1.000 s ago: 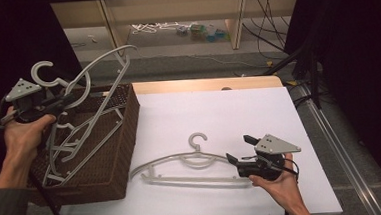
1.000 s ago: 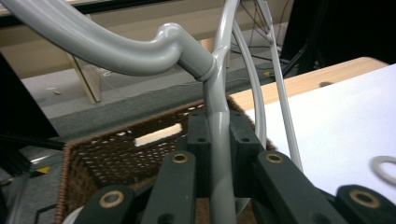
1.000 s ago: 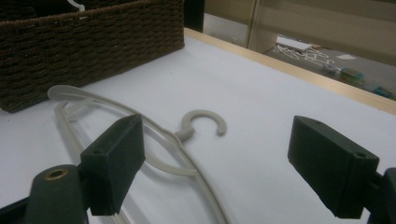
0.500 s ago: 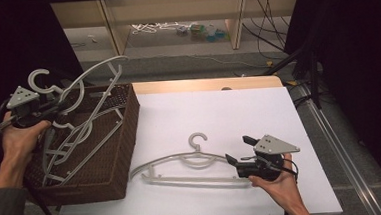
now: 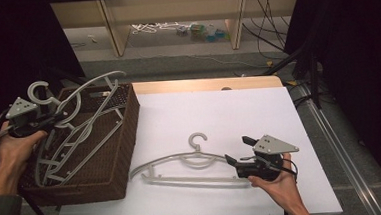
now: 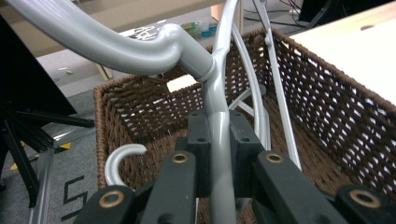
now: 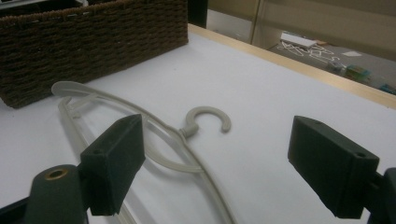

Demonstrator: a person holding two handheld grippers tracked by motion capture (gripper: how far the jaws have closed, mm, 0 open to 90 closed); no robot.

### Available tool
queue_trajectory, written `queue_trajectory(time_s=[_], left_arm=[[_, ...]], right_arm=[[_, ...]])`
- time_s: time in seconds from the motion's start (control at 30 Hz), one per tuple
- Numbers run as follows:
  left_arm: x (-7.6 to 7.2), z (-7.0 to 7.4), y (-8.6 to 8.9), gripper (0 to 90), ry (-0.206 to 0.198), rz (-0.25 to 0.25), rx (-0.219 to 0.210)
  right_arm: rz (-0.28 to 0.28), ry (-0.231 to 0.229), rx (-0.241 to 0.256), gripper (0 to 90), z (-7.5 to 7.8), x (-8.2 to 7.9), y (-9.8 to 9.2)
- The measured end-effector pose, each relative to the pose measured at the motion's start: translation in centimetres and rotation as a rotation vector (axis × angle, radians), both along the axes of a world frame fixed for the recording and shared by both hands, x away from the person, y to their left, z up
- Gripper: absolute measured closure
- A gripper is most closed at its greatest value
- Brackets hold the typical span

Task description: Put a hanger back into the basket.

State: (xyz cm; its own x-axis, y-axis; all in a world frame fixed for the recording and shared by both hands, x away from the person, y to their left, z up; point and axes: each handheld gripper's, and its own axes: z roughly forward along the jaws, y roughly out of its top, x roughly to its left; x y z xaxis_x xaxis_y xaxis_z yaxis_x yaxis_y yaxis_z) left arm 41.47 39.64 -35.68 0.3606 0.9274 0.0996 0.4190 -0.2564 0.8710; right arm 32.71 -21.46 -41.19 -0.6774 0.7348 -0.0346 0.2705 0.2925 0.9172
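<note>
While one hanger [image 5: 189, 162] lies, basket [image 5: 126, 146] holds more.

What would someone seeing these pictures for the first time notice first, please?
Most striking is the grey hanger gripped by the left hand-held gripper and held above the brown wicker basket at the table's left. On the white tabletop a pale hanger lies flat, with the right hand-held gripper open just beside it.
</note>
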Motion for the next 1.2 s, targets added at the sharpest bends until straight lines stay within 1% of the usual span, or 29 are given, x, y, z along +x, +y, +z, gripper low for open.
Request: queue_trajectory(time_s=[0.17,0.3,0.43,0.53,0.6,0.67,0.7,0.73,0.8,0.83,0.87,0.9,0.93,0.97,1.03,1.07,1.17,1.2], left_arm=[[-0.2,-0.7,0.3,81.5,0.023,-0.002,0.027],[-0.2,-1.3,0.7,81.4,0.041,-0.008,0.013],[-0.2,-1.6,0.7,81.4,0.063,-0.017,0.018],[-0.1,-1.7,0.7,81.4,0.068,-0.025,0.026],[0.1,-1.9,0.8,81.4,0.083,-0.035,0.025],[0.2,-2.1,0.4,81.3,0.097,-0.043,0.059],[0.2,-2.1,0.3,81.3,0.101,-0.045,0.065],[0.3,-2.1,0.2,81.3,0.108,-0.056,0.086],[0.5,-2.1,0.2,81.3,0.136,-0.066,0.146],[0.5,-2.3,0.3,81.3,0.142,-0.062,0.152],[0.5,-2.5,0.3,81.3,0.148,-0.061,0.149],[0.5,-2.7,0.4,81.3,0.152,-0.059,0.16],[0.5,-2.8,0.4,81.4,0.158,-0.051,0.188],[0.5,-3.0,0.5,81.4,0.166,-0.046,0.208],[0.5,-3.3,0.7,81.1,0.174,-0.041,0.197],[0.6,-3.4,0.8,81.2,0.169,-0.041,0.197],[0.8,-3.6,0.5,81.1,0.184,-0.052,0.202],[0.9,-3.8,0.3,81.0,0.188,-0.051,0.201]], right_arm=[[0.005,0.008,-0.004,19.7,0.0,0.0,-0.1],[0.002,0.007,-0.005,19.7,0.0,0.0,-0.1],[0.0,0.006,-0.005,19.7,-0.1,0.1,-0.1],[0.0,0.011,-0.007,19.7,0.0,0.1,-0.2],[-0.001,0.011,-0.009,19.7,-0.1,0.0,-0.2],[-0.001,0.011,-0.006,19.7,-0.1,0.1,-0.2],[-0.002,0.011,-0.006,19.7,-0.1,0.1,-0.3],[-0.002,0.012,-0.006,19.7,-0.1,0.1,-0.3],[-0.002,0.014,-0.007,19.8,-0.1,0.1,-0.3],[-0.002,0.013,-0.008,19.7,-0.1,0.1,-0.3],[-0.003,0.012,-0.007,19.8,-0.1,0.1,-0.2],[-0.001,0.012,-0.007,19.8,-0.1,0.1,-0.2],[-0.001,0.014,-0.009,19.7,-0.1,0.1,-0.2],[-0.002,0.016,-0.011,19.7,-0.1,0.1,-0.3],[-0.004,0.016,-0.011,19.7,-0.1,0.1,-0.3],[-0.007,0.013,-0.01,19.8,-0.1,0.1,-0.3],[-0.006,0.02,-0.013,19.9,-0.2,0.1,-0.3],[-0.005,0.01,-0.009,19.9,-0.3,0.2,-0.3]])
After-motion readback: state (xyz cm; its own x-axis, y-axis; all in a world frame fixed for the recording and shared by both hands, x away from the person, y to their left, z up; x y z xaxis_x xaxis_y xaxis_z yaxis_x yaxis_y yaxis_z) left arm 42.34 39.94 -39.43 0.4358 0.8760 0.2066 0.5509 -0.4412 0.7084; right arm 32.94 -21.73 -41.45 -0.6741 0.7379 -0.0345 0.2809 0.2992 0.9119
